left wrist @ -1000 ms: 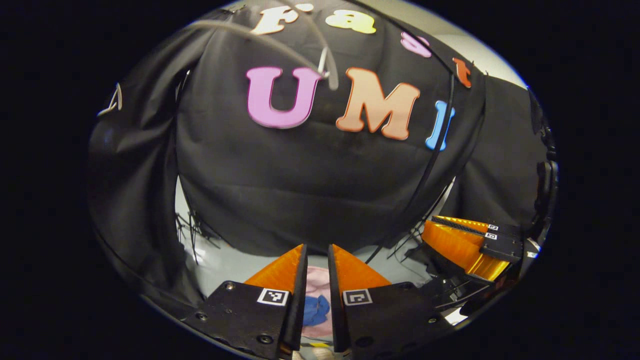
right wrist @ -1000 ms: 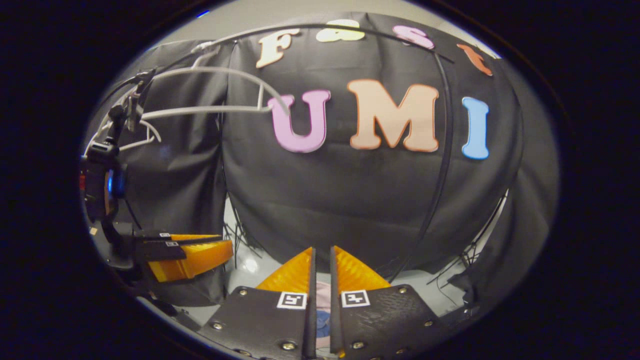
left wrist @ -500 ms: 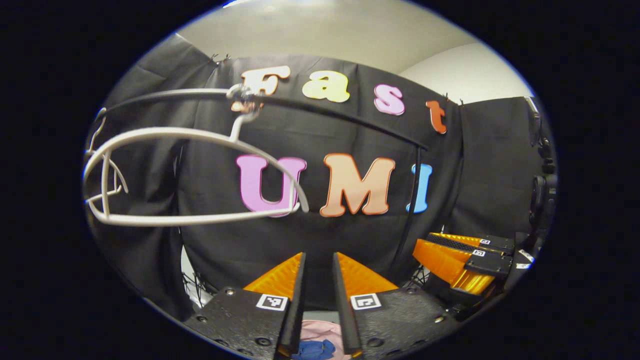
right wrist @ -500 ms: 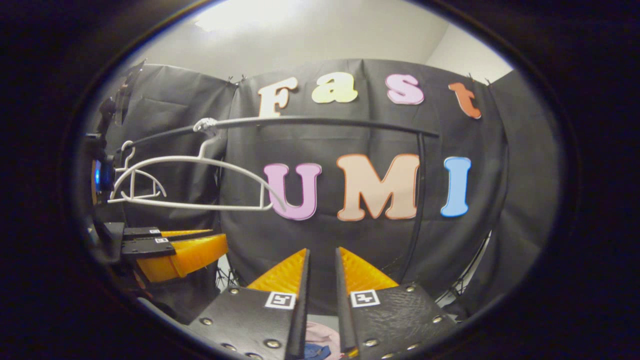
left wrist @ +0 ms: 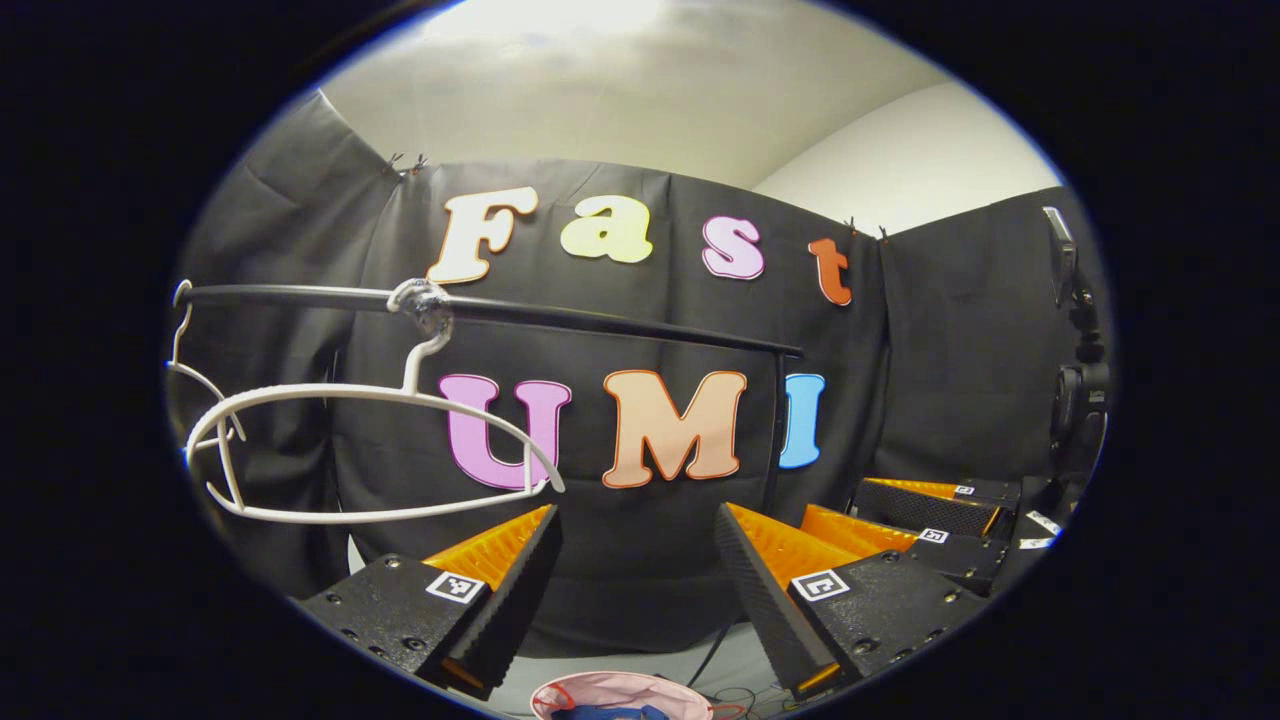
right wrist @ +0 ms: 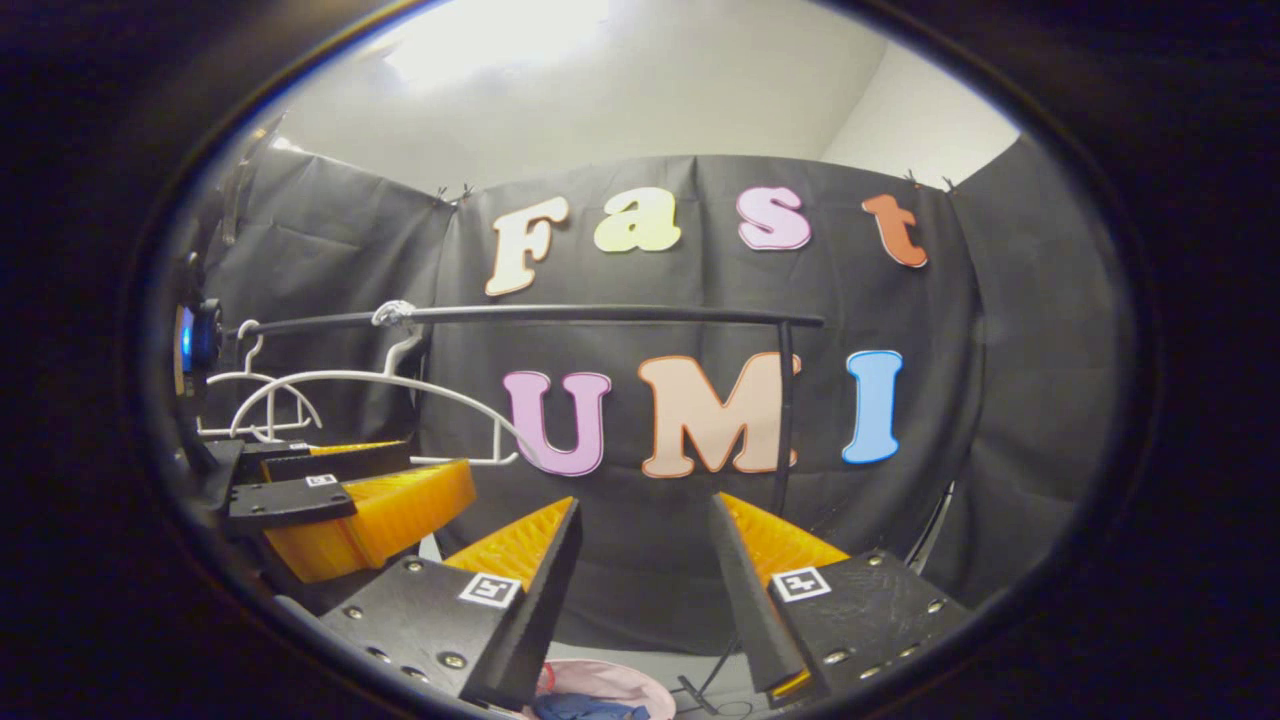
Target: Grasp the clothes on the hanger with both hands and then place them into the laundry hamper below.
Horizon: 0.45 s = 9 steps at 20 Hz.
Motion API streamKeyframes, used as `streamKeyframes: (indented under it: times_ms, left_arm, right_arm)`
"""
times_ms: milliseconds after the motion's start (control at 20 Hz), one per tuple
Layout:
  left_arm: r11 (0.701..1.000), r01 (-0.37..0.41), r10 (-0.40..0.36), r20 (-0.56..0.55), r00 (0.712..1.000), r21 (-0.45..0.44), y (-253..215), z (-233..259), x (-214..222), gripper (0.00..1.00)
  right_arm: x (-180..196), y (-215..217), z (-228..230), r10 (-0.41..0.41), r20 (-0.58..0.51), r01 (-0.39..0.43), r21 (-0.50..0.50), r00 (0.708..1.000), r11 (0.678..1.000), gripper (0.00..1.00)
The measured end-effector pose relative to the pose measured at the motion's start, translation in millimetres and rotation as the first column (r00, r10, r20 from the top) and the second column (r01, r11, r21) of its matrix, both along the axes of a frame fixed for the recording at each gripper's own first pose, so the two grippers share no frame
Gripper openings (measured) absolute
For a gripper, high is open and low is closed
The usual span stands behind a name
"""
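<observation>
Hanger (left wrist: 370,450) bare on rail (left wrist: 600,322), above pink hamper (left wrist: 620,692).

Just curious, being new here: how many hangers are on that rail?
2: a bare white hanger hooked mid-rail, and a second hanger at the rail's left end, partly cut off. More may be hidden.

Left gripper (left wrist: 636,540): two wedge-shaped fingers with ribbed inner faces, each bolted to a black textured plate. Round screws sit along the plate edges, and each plate carries one small square black-and-white marker tag near the finger root. Right gripper (right wrist: 643,530): same build, ribbed wedges, black pebbled plates, silver screws, one square tag per plate. Its body at the left gripper view's right edge looks black, possibly with white labels.
</observation>
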<state>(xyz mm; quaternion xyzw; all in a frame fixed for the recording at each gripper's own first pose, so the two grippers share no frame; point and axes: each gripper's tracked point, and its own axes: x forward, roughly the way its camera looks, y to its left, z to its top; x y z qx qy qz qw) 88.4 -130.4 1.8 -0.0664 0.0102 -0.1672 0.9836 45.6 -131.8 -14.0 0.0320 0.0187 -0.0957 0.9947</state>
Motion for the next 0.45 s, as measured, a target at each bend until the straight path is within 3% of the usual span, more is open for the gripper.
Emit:
streamKeyframes:
  times_ms: [50,250,300,450]
  left_arm:
    - [1.000,0.000,0.000,0.006,1.000,0.001,-4,3,-1,0.94]
    - [1.000,-0.006,0.006,0.038,0.999,-0.007,-30,14,1,0.94]
    - [1.000,-0.008,0.009,0.048,0.999,-0.005,-37,16,-1,0.94]
    - [1.000,-0.003,0.003,0.056,0.998,0.001,-57,11,6,0.94]
  right_arm:
    - [-3,-7,1,-0.009,0.001,0.009,-0.003,1.000,1.000,0.72]
    - [-16,-37,2,-0.035,0.010,0.035,-0.010,0.999,0.999,0.82]
    - [-17,-46,0,-0.043,0.011,0.043,-0.014,0.999,0.999,0.91]
    - [-25,-75,0,-0.065,0.023,0.066,-0.032,0.998,0.997,0.93]
